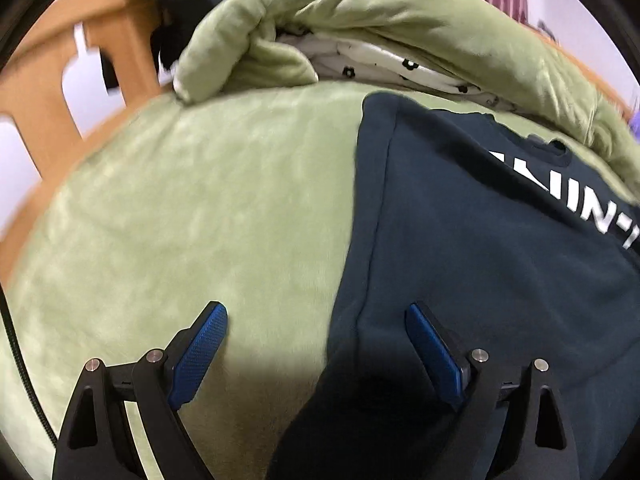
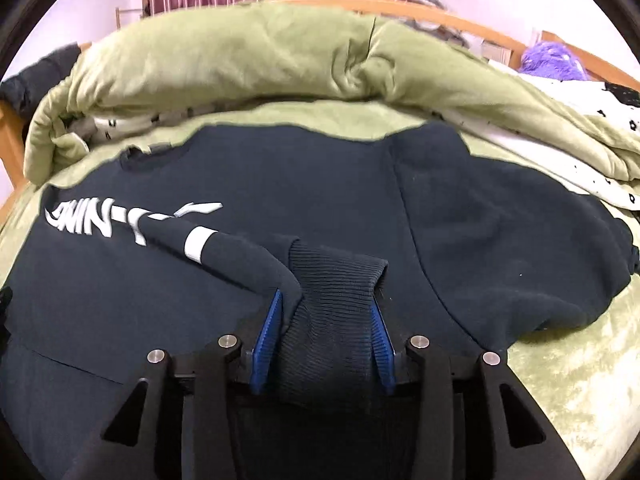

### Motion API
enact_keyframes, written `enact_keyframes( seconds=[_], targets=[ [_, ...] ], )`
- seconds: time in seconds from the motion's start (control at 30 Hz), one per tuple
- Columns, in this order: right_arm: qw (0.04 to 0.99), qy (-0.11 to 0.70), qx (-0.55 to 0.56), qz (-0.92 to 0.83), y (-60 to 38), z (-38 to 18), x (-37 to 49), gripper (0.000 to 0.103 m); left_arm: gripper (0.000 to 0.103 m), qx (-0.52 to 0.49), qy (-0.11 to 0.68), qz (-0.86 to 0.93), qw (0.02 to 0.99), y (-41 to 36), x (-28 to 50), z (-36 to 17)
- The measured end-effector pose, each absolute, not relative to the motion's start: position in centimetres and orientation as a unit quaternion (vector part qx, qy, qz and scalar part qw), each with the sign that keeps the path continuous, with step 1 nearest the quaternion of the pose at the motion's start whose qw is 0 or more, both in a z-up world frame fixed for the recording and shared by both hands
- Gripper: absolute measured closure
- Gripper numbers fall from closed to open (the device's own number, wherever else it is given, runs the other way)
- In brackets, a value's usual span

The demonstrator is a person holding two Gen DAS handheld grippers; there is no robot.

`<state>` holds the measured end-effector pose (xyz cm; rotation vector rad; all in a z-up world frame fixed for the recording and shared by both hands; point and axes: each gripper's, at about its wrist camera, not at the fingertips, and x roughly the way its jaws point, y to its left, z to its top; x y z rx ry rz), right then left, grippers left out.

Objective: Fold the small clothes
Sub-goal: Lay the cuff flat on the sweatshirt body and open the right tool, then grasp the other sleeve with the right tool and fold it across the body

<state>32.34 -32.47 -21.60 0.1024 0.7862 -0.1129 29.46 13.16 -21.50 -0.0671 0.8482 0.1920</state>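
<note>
A dark navy sweatshirt (image 2: 280, 184) with white lettering lies spread on a green bed cover (image 2: 580, 380). My right gripper (image 2: 326, 308) is shut on the sweatshirt's ribbed cuff (image 2: 336, 280), with the sleeve (image 2: 236, 256), marked by a white band, trailing left over the chest. In the left wrist view the sweatshirt (image 1: 480, 248) fills the right half. My left gripper (image 1: 316, 316) is open and empty, just above the garment's left edge, one finger over the green cover (image 1: 180, 220) and one over the dark fabric.
A rolled green quilt (image 2: 260, 64) with white flower-print lining lies along the far side of the bed. A wooden bed frame (image 1: 44, 92) stands at the left. A purple plush thing (image 2: 552, 60) sits at the far right. Striped curtains hang behind.
</note>
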Motion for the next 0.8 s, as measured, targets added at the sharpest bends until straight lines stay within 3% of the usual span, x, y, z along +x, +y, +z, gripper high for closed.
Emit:
enact_keyframes(
  seconds=[0.17,0.27,0.43,0.5,0.57,0.6,0.8],
  targets=[
    [0.932,0.354,0.055,-0.061,-33.3,-20.3,32.5,0.062,0.011,-0.045,0.408,0.087,0.908,13.4,29.2,-21.8],
    [0.92,0.378,0.035,-0.095,-33.9,-20.7,33.2,0.075,0.011,-0.04,0.405,0.089,0.909,13.0,28.9,-21.8],
    [0.923,0.366,0.066,-0.1,-37.1,-19.7,29.8,0.076,0.011,-0.047,0.406,0.08,0.909,13.2,28.8,-21.9],
    [0.924,0.359,0.07,-0.109,-38.7,-19.3,27.9,0.068,0.012,-0.046,0.405,0.075,0.91,12.9,28.6,-21.9],
    [0.923,0.356,0.082,-0.123,-40.4,-19.1,26.1,0.041,0.012,-0.041,0.407,0.066,0.91,12.5,28.3,-21.9],
    [0.922,0.353,0.094,-0.129,-41.6,-19.0,24.9,0.036,0.012,-0.039,0.408,0.064,0.91,12.3,28.2,-22.0],
    [0.914,0.349,0.15,-0.144,-47.2,-20.0,22.1,0.032,0.012,-0.033,0.405,0.067,0.911,12.0,27.9,-21.9]
  ],
)
